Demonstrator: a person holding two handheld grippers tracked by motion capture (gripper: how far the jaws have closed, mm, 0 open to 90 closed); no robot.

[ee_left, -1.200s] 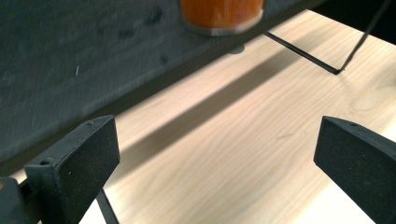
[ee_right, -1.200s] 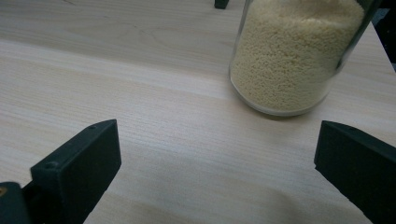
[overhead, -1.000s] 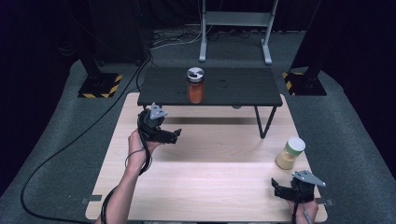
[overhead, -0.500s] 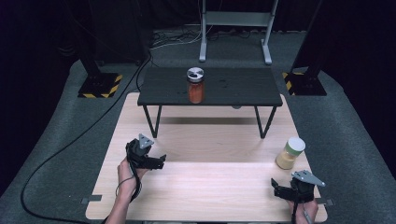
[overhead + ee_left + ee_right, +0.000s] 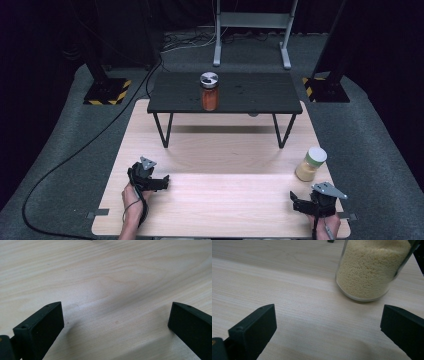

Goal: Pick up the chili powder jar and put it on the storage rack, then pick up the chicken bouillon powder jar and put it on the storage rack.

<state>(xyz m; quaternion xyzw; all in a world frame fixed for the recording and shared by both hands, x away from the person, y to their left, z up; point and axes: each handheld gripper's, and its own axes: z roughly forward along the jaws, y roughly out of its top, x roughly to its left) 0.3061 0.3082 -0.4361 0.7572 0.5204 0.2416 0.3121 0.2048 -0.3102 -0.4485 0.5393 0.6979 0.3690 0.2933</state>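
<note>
The right gripper [image 5: 300, 204] rests low at the wooden table's [image 5: 225, 210] five o'clock corner, jaws spread wide and holding nothing. The jar of pale grains [image 5: 310, 163] stands upright just beyond it, toward twelve o'clock; in the right gripper view the jar [image 5: 372, 270] sits ahead at about one o'clock, apart from both jaws. The left gripper [image 5: 160, 181] lies at the table's eight o'clock side, jaws also wide over bare wood [image 5: 107, 290]. An orange-filled jar [image 5: 209, 92] stands on the small black table [image 5: 260, 95] at twelve o'clock.
</note>
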